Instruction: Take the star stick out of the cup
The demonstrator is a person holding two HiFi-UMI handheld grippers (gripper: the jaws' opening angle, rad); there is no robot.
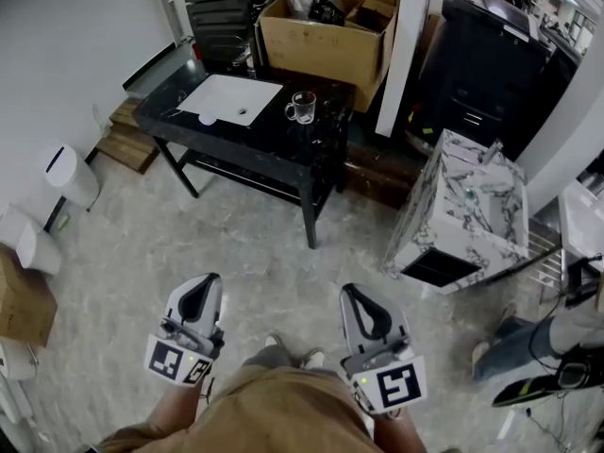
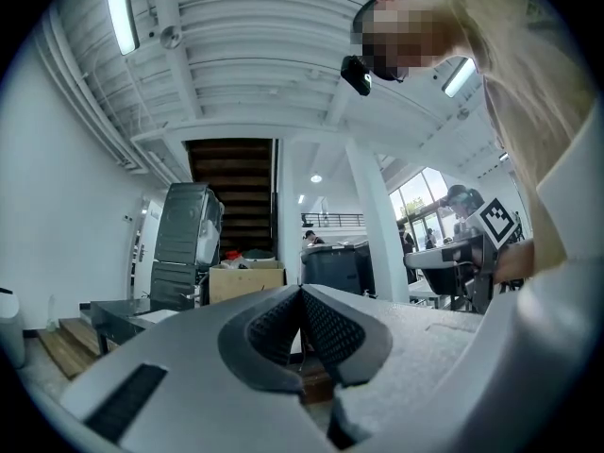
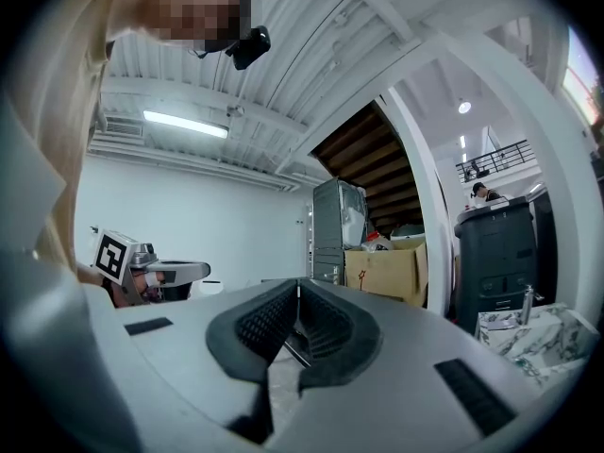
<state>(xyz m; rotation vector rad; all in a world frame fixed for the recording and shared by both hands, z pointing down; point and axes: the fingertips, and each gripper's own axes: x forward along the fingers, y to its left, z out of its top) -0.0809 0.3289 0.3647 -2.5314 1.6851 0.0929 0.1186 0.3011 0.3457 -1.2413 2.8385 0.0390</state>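
Nearest the lens, low by my legs: left claw (image 1: 201,295), clenched on nothing, its ribbed pads pressed together; right claw (image 1: 361,311), likewise clenched and empty. Well apart from both stands the black counter (image 1: 283,140), bearing from left to right a white sheet (image 1: 229,98) and a clear glass cup (image 1: 302,108), with a cardboard box (image 1: 316,41) behind. The star stick should be in that cup, but it is too small to make out. Step in hand, by my judgement: the approach, not yet begun. Next I must walk up, loosen one claw, and lower it over the cup's mouth.
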